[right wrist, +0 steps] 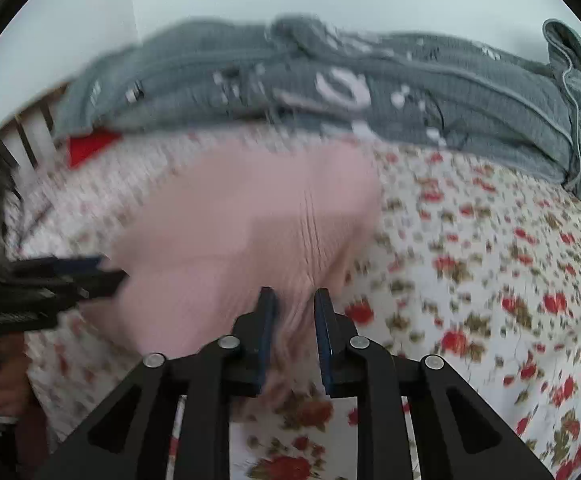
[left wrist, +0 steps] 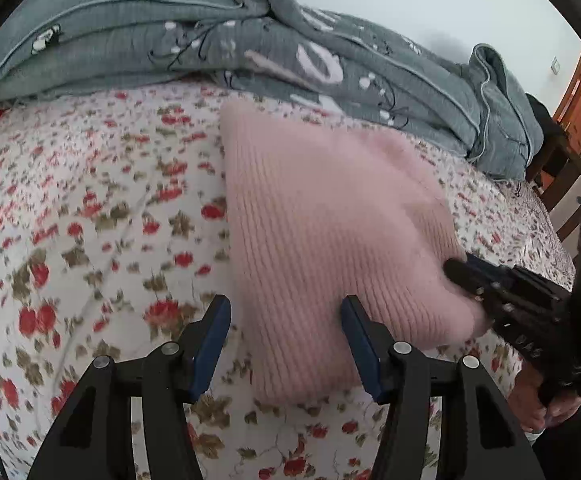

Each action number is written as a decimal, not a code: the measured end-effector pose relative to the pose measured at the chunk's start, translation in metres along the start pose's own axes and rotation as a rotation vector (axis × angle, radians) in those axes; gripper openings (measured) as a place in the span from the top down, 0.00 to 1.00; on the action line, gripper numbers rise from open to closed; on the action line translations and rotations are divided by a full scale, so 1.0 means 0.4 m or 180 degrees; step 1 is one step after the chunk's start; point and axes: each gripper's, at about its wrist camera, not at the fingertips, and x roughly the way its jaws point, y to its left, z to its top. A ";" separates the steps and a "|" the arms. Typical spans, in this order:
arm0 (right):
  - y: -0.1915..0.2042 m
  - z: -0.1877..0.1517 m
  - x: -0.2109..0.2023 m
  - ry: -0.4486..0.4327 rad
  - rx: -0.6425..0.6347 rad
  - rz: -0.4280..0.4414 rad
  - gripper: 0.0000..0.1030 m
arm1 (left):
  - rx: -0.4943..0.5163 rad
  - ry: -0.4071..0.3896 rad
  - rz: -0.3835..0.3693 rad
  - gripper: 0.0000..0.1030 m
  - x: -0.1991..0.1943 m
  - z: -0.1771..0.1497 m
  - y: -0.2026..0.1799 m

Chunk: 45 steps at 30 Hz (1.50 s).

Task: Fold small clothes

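Bed [left wrist: 90, 208] with a white sheet printed in red flowers; a grey-green quilt [left wrist: 138, 36] is bunched along its far edge against a pale wall. A wooden chair [left wrist: 570, 184] stands at the right of the left wrist view.

The pink ribbed knit garment [left wrist: 322, 216] lies on the sheet in front of you, already folded into a compact block, its far edge just short of the quilt.

Your left claw [left wrist: 286, 312] stands apart, at about half width. Its blue-padded fingers straddle the near left part of the garment: one finger over the knit, the other over bare sheet. The pads do not press on the fabric.

Your right claw [right wrist: 295, 304] is nearly together, clamped on a pinch of the garment's near right edge; pink knit fills the narrow gap between the pads. In the left wrist view that claw enters from the right, its tip buried in the knit.

Right wrist view is motion-blurred; fine detail there is unreadable.
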 end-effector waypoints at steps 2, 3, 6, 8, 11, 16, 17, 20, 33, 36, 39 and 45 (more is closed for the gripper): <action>-0.001 -0.007 0.002 0.0029 -0.0012 0.0012 0.81 | -0.0029 -0.0024 -0.0047 0.47 -0.017 0.002 0.005; -0.005 -0.003 -0.007 0.0017 0.0012 0.0037 0.81 | -0.0019 -0.0055 -0.0064 0.47 -0.031 0.008 0.006; -0.013 0.031 -0.053 -0.0153 0.0037 0.0096 0.79 | 0.0063 -0.0188 -0.0035 0.46 -0.069 0.038 0.005; -0.014 0.057 -0.071 -0.0251 0.0010 0.0051 0.74 | 0.0085 -0.0256 -0.0012 0.46 -0.078 0.067 0.006; -0.022 0.108 -0.068 -0.0337 0.0021 0.0027 0.72 | 0.0073 -0.0315 0.0036 0.46 -0.066 0.128 0.012; -0.041 0.187 -0.009 -0.0365 0.0162 -0.0066 0.70 | -0.0094 -0.0389 -0.0016 0.48 -0.018 0.221 0.029; -0.044 0.200 0.003 -0.0366 0.0196 -0.0049 0.70 | -0.0102 -0.0381 -0.0047 0.50 0.000 0.244 0.028; -0.050 0.240 0.048 -0.0351 0.0209 0.0003 0.75 | -0.0018 -0.0339 -0.0043 0.54 0.046 0.297 0.018; -0.088 0.231 0.281 0.0261 0.0025 -0.0133 0.81 | 0.0193 0.0125 0.0000 0.82 0.274 0.341 0.005; -0.090 0.249 0.255 0.0088 0.0110 -0.0069 0.81 | 0.0137 -0.0013 -0.0062 0.73 0.260 0.369 0.014; -0.083 0.240 0.283 0.0147 0.0053 -0.0081 0.80 | 0.0077 0.0152 -0.0055 0.70 0.300 0.366 0.029; -0.100 0.236 0.295 0.0228 0.0160 0.0041 0.80 | 0.0119 0.0147 0.0023 0.70 0.302 0.360 0.025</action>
